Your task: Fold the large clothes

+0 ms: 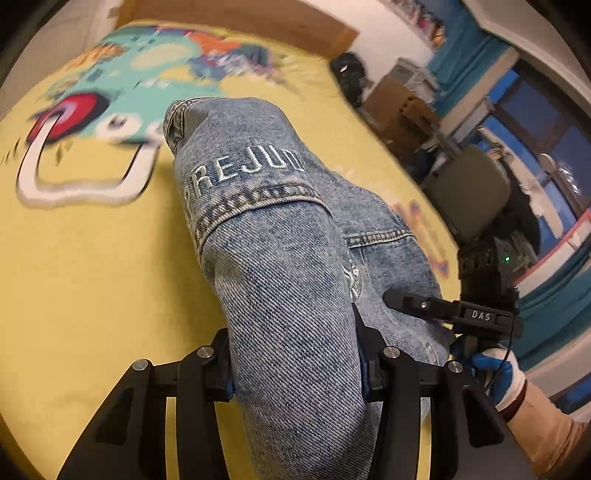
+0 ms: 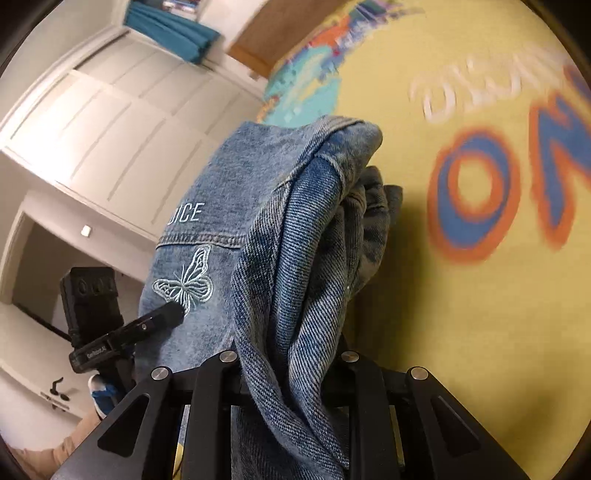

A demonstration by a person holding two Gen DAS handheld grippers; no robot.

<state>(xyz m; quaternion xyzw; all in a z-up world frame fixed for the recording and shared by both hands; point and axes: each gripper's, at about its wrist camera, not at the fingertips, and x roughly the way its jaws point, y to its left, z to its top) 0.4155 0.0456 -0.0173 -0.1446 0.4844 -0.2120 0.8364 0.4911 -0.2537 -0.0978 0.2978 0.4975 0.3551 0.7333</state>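
Observation:
A light-blue denim jacket (image 1: 266, 240) with white embroidered lettering hangs bunched above a yellow printed bedspread (image 1: 92, 277). My left gripper (image 1: 295, 373) is shut on a thick fold of it, and the cloth hides the fingertips. My right gripper (image 1: 402, 301) grips the jacket's right side, held by a gloved hand (image 1: 498, 373). In the right wrist view my right gripper (image 2: 288, 373) is shut on a twisted roll of the jacket (image 2: 295, 240). A butterfly is stitched on the panel beside it. The left gripper (image 2: 166, 315) touches that panel from the left.
The bedspread (image 2: 461, 332) spreads below with big blue-and-orange letters. A wooden headboard (image 1: 240, 22) stands at the far end. A grey chair (image 1: 469, 192), a dark window and teal curtains are to the right. White wardrobe doors (image 2: 110, 122) are on the other side.

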